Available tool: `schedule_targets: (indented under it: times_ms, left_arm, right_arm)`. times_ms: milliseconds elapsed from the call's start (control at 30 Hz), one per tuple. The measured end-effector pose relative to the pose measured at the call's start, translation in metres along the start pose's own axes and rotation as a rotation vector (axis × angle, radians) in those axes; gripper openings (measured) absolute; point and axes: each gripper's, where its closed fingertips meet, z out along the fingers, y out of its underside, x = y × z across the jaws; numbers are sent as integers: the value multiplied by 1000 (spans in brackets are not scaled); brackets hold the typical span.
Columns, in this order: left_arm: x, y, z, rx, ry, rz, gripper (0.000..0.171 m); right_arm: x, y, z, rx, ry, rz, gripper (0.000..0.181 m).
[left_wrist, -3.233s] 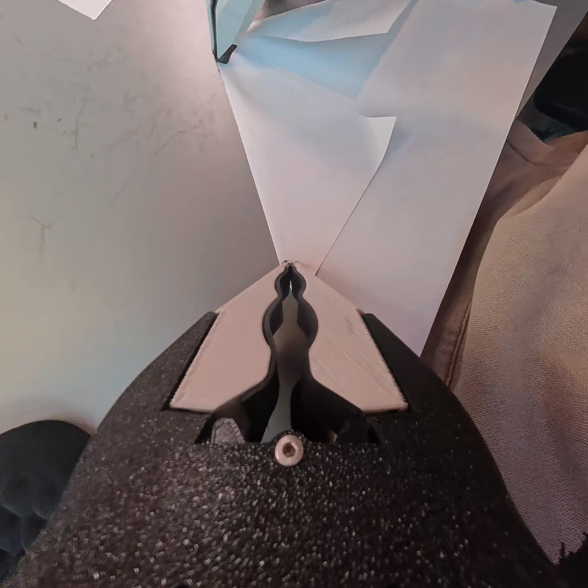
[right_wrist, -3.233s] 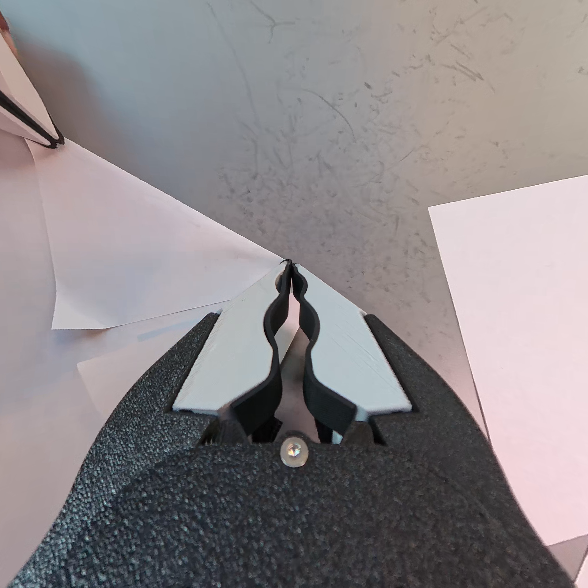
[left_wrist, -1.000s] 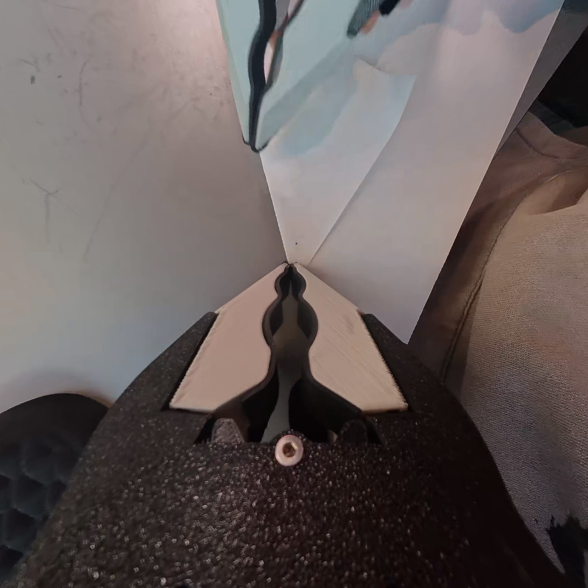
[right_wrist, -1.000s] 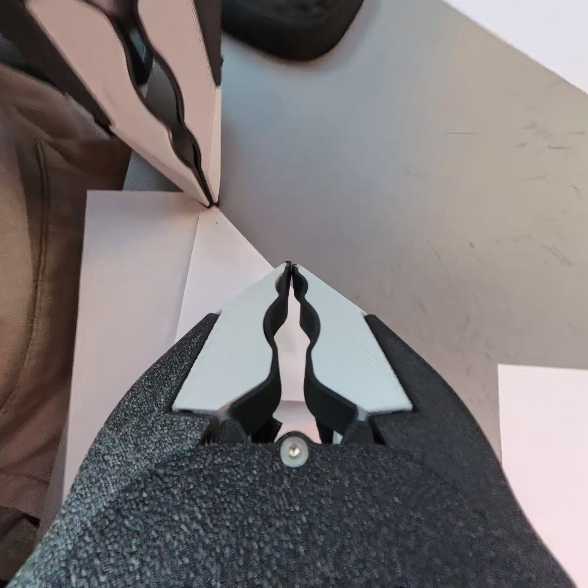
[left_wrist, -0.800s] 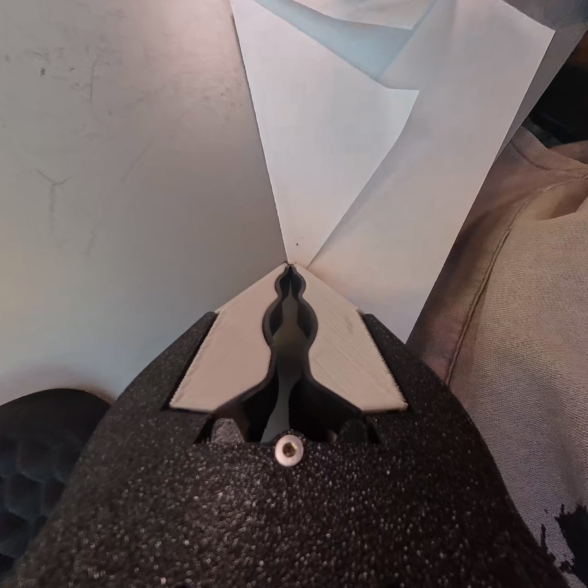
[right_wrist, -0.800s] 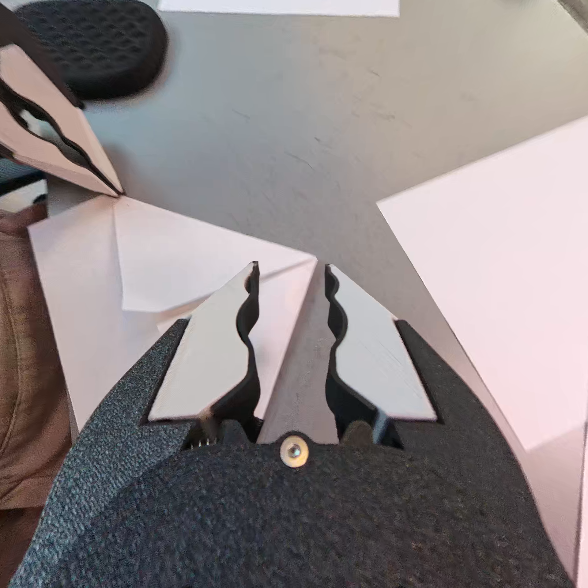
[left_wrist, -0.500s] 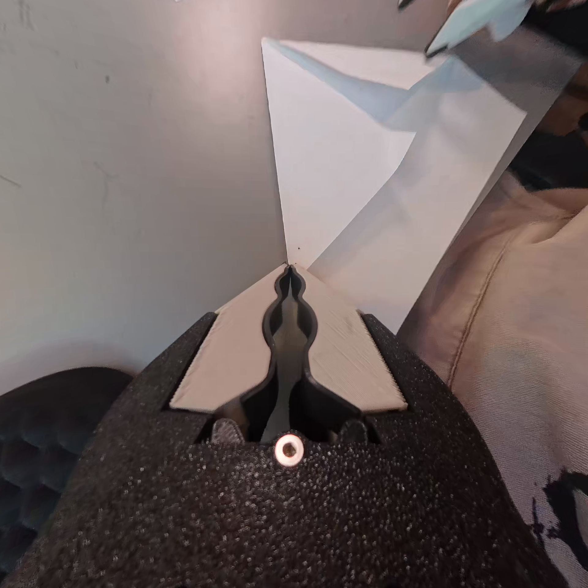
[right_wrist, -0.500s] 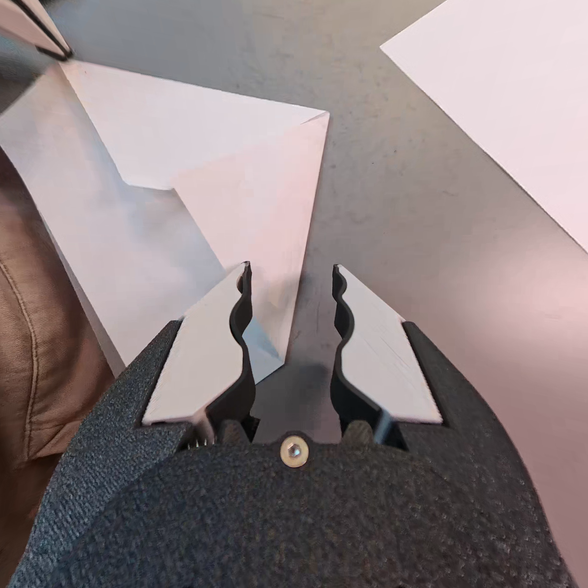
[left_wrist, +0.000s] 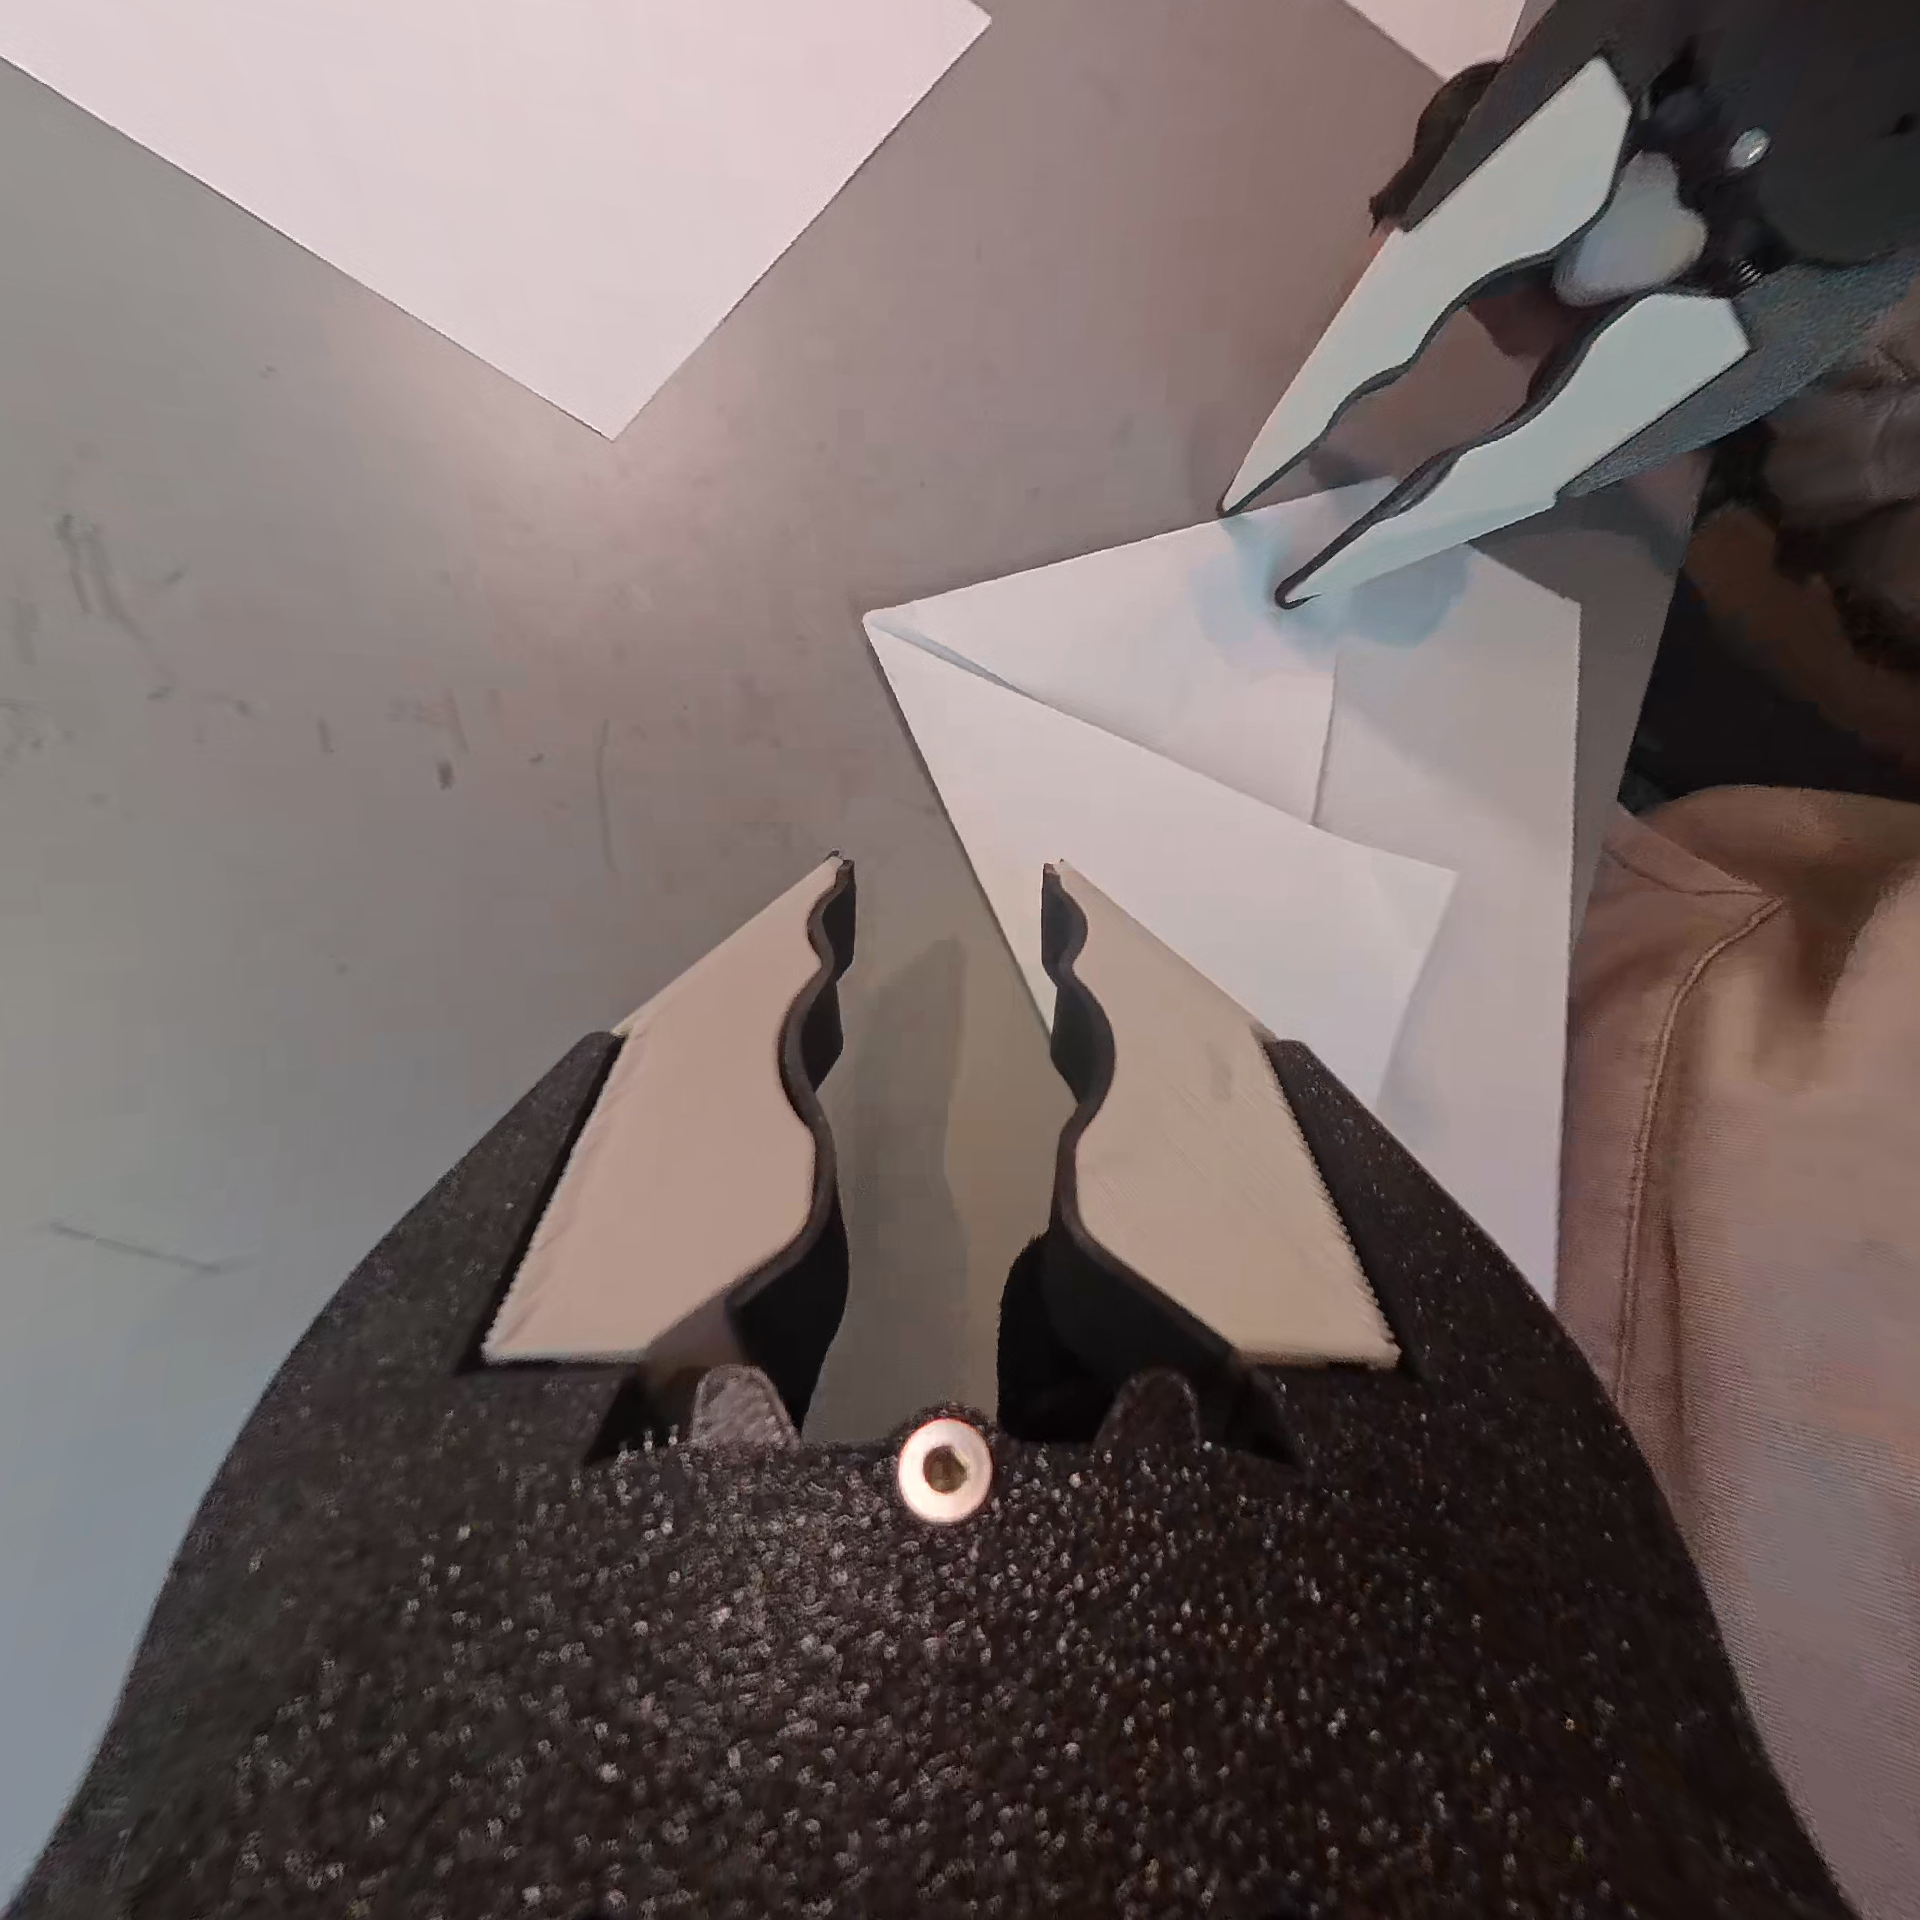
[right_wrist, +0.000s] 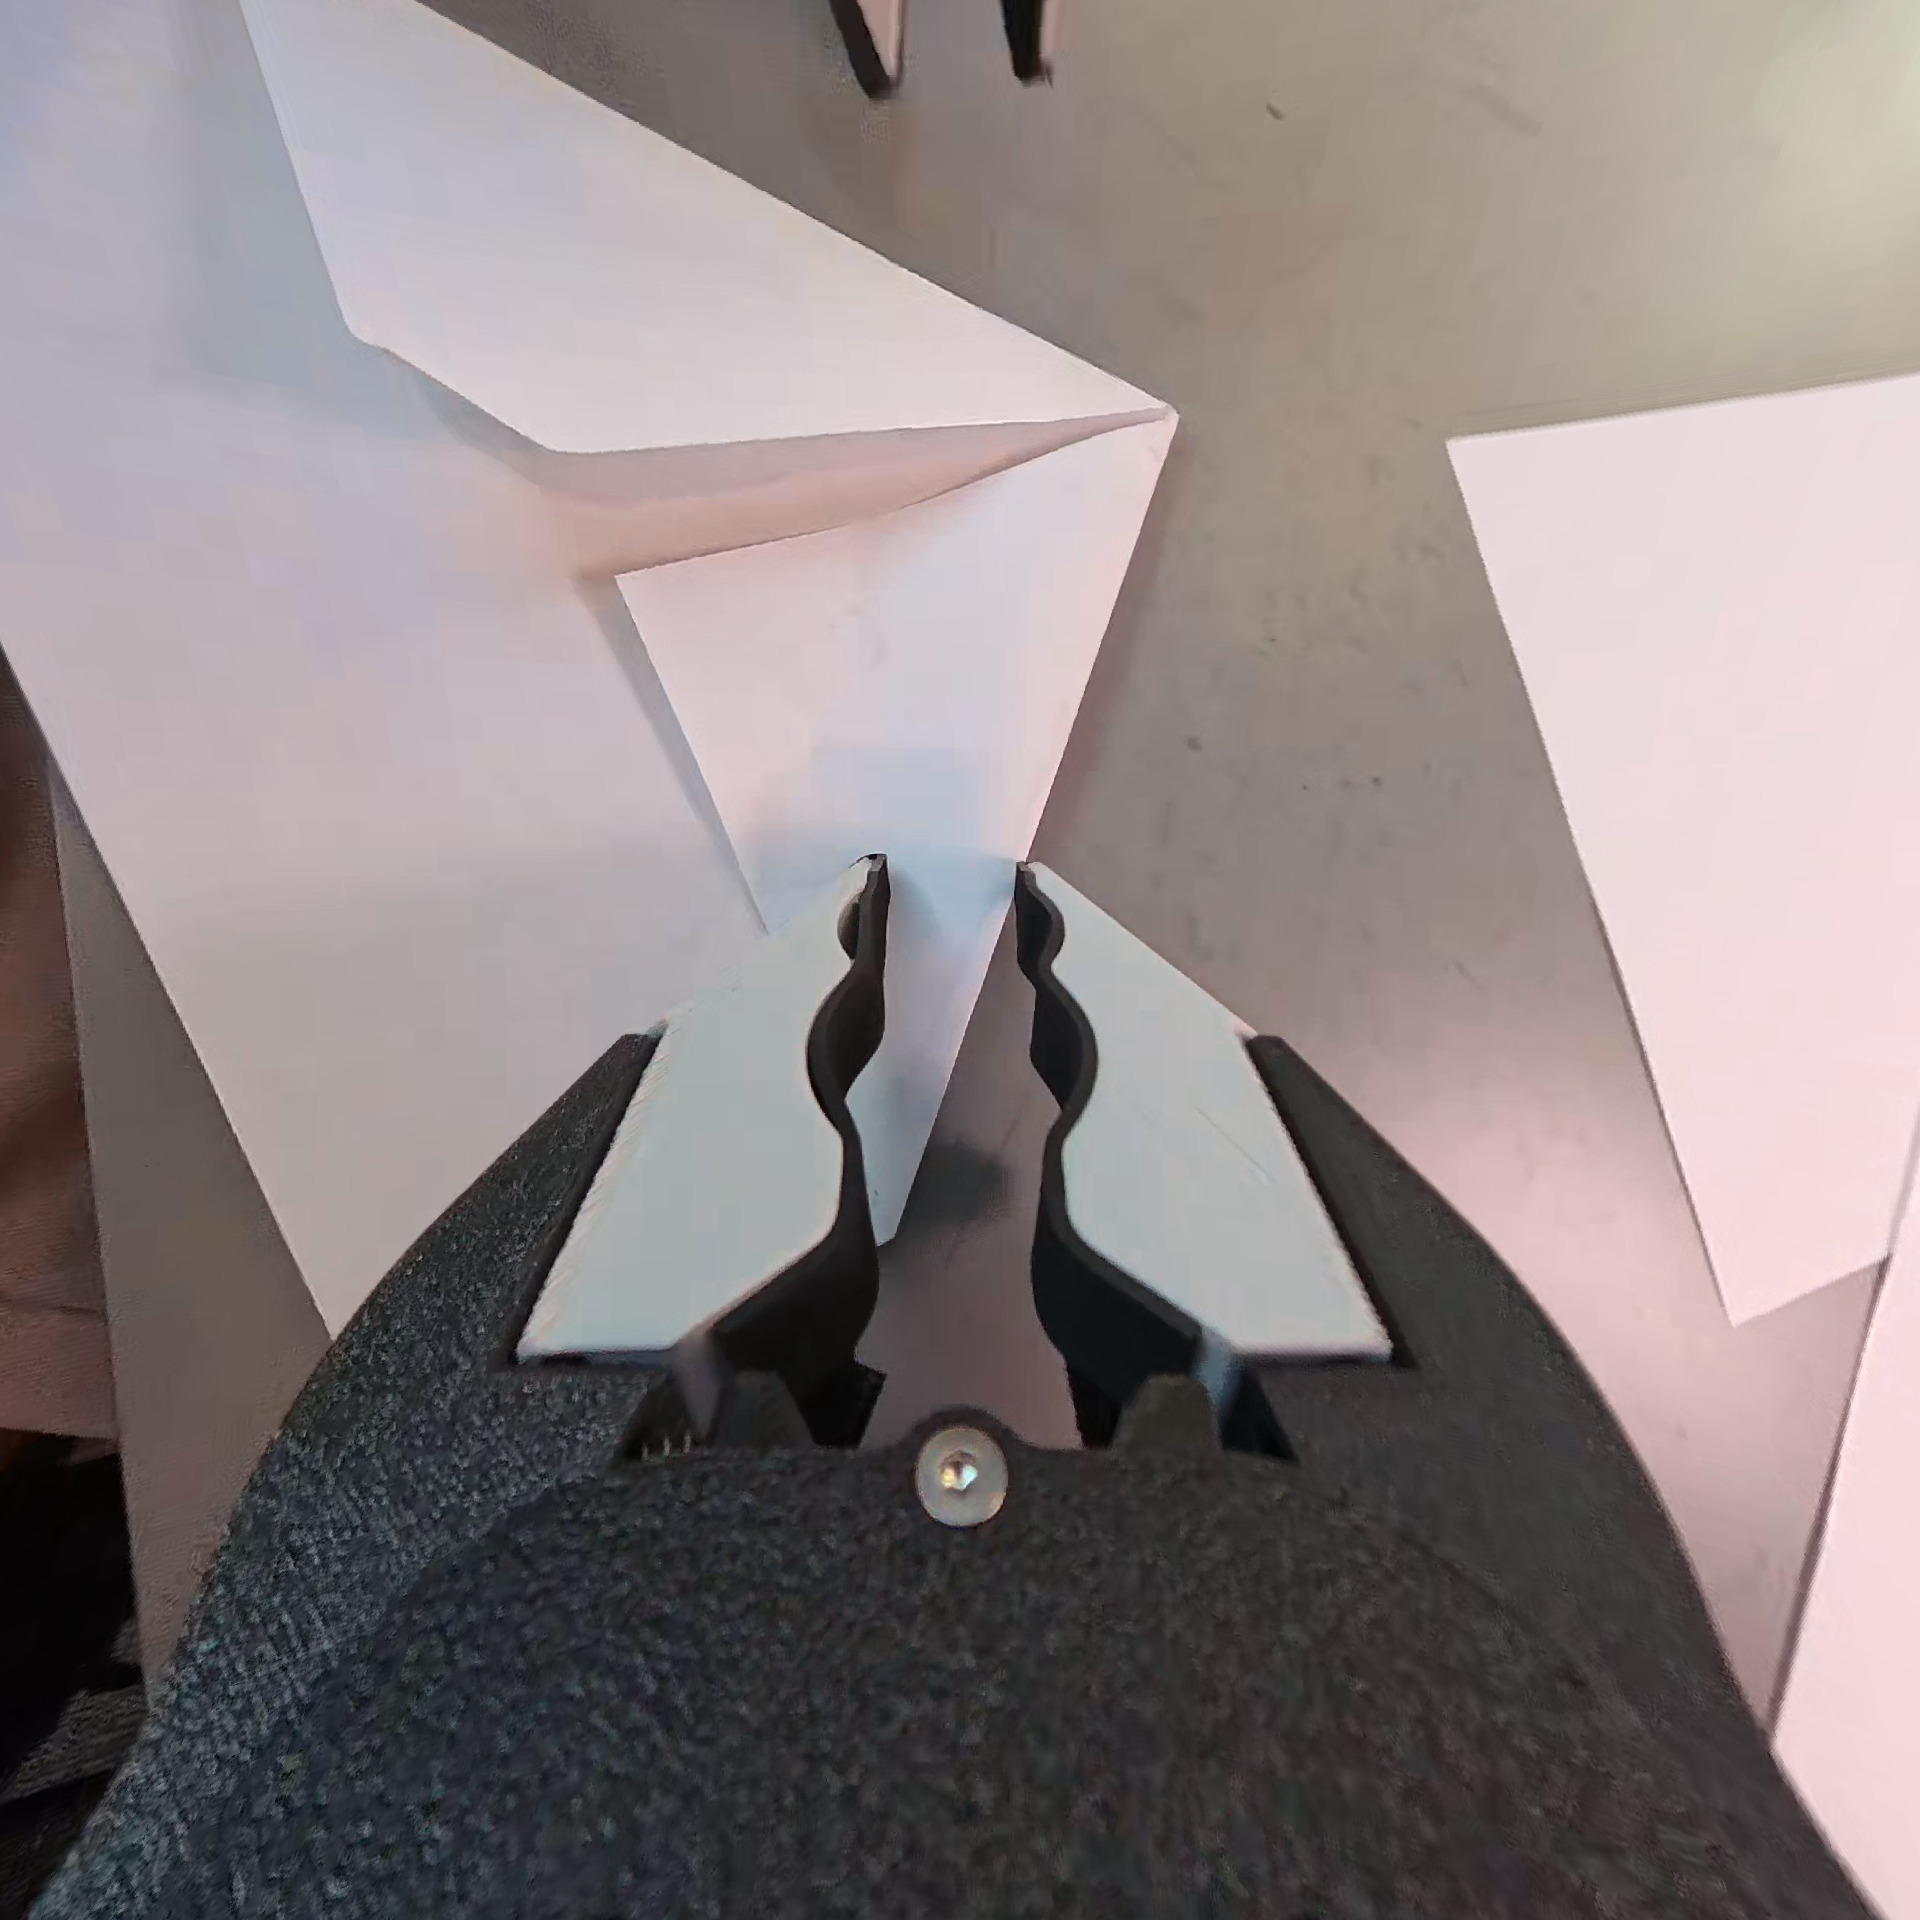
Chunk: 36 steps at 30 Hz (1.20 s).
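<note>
Folded paper (right_wrist: 436, 748) looks light, limp, crease-prone, best pinched at a flap edge; right gripper (right_wrist: 951, 868) spread over its lower flap, left gripper (left_wrist: 948, 868) spread beside it.

A scuffed grey tabletop (left_wrist: 436, 727) fills both views, its matte surface marked with fine scratches, dark specks and faint smudges. Soft light falls across it, cooler and bluish toward the left edge of the left wrist view and warmer, faintly pink, across the middle. In the right wrist view the same tabletop (right_wrist: 1351, 644) shows a mottled, worn finish with small dark flecks. Along the table's near edge lies a fold of tan cloth (left_wrist: 1745, 1195) with a stitched seam. No wall, floor or window is in view.
</note>
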Motion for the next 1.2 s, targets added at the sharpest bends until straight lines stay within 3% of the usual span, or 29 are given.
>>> schedule_targets:
  times_ms: [233, 433, 667, 767, 833, 1033, 1200]
  left_arm:
    - [-8, -9, 34, -100, 103, 6, 37]
    - [-19, -5, 39, -143, -96, 227, 17]
    - [-19, -5, 40, -95, -194, 223, 14]
    - [-19, -5, 39, -91, -208, 218, 14]
    - [-19, -5, 39, -93, -219, 217, 13]
    - [-17, -4, 39, -80, -233, 217, 9]
    - [-16, -4, 38, -53, -141, 153, 9]
  right_arm:
    - [2, -6, 7, 32, -37, -85, 19]
    - [12, -5, 10, 29, -51, -4, 21]
    - [27, -9, 3, -19, -43, 175, 33]
    - [27, -6, 3, -65, -71, 291, 47]
    - [26, 2, 6, -124, -52, 278, 53]
    - [17, 1, 11, -185, -23, 250, 40]
    - [15, 0, 11, -176, -63, 271, 34]
